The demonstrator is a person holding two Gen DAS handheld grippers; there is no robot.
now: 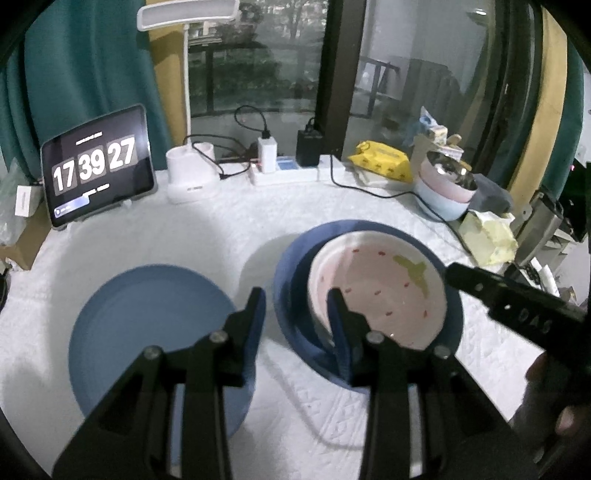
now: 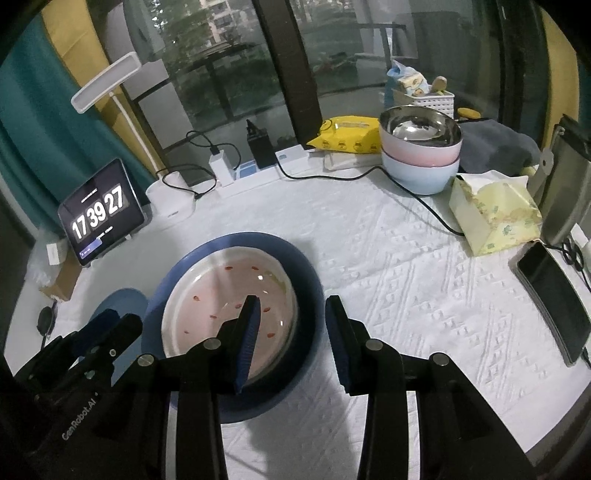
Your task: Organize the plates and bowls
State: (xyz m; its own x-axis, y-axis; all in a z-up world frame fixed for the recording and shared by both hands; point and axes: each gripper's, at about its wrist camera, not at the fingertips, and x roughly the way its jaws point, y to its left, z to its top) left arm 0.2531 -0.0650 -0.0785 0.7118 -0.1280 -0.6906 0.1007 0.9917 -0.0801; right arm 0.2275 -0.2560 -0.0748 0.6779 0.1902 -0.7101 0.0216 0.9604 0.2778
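1. A tablet [image 1: 98,166] showing 17 39 27 is propped at the far left; small text under the digits is not readable.
2. A white lamp [image 1: 188,14] is cut off at the top of the left wrist view; its base [image 1: 190,175] is seen beside the tablet.
3. One light blue plate [image 1: 147,332] lies flat on the white tablecloth [image 2: 406,295]; its near edge is hidden behind the left gripper [image 1: 297,314] in the left view, and it is mostly hidden behind that gripper's body in the right view.
4. The left gripper is seen with jaws spread apart, nothing between them; one finger is over the light blue plate, the other over the dark blue plate's rim.
5. One dark blue plate [image 1: 291,266] is seen right of the light blue one, apart from it.
6. One pink-and-white plate [image 1: 380,291] with red specks and a green mark lies tilted inside the dark blue plate; its near edge is hidden by fingers in both views.
7. The right gripper [image 2: 291,332] is released, jaws wide; the left finger is over the pink plate, the right finger over bare cloth.
8. Three stacked bowls [image 2: 421,155] are counted at the far right: steel on top, pink, light blue below.
9. A yellow packet [image 2: 347,138], tissue box [image 2: 495,218] and phone [image 2: 554,295] are also seen; the phone is partly cut off.
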